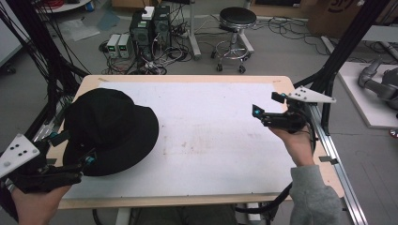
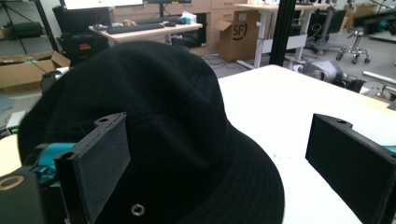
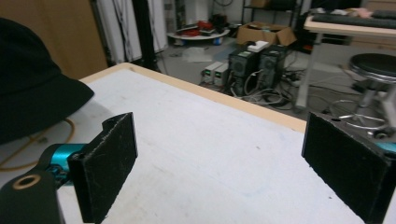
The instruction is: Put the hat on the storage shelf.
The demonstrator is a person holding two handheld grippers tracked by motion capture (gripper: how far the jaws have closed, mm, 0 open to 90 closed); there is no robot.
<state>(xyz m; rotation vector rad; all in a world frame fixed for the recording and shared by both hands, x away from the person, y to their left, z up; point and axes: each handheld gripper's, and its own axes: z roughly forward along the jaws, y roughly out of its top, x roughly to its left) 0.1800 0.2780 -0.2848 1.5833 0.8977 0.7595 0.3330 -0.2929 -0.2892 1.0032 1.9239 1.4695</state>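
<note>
A black bucket hat (image 1: 110, 131) lies crown-up on the white table (image 1: 216, 140), toward nine o'clock of the surface, its brim spread flat and reaching close to the left edge. It looks like soft cloth: light, floppy, with no stiffness to speak of, so it would likely sag and fold wherever it is lifted; the brim edge, thin and flat against the table, seems the natural place to pinch, while the rounded crown would probably just dent under the jaws. A small metal eyelet (image 2: 137, 209) shows low on the crown in the left gripper view. The left gripper (image 1: 75, 150) sits at about seven o'clock of the hat, jaws spread wide and holding nothing, one jaw over the brim and the other out over bare table; the left hand (image 1: 35, 204) grasps it from below, pointing it forward and rightward. The right gripper (image 1: 267, 108) hovers at about three o'clock of the table, well apart from the hat, jaws likewise wide apart and empty, the right hand (image 1: 298, 145) raised with its grey sleeve (image 1: 312, 197) trailing toward five o'clock.
</note>
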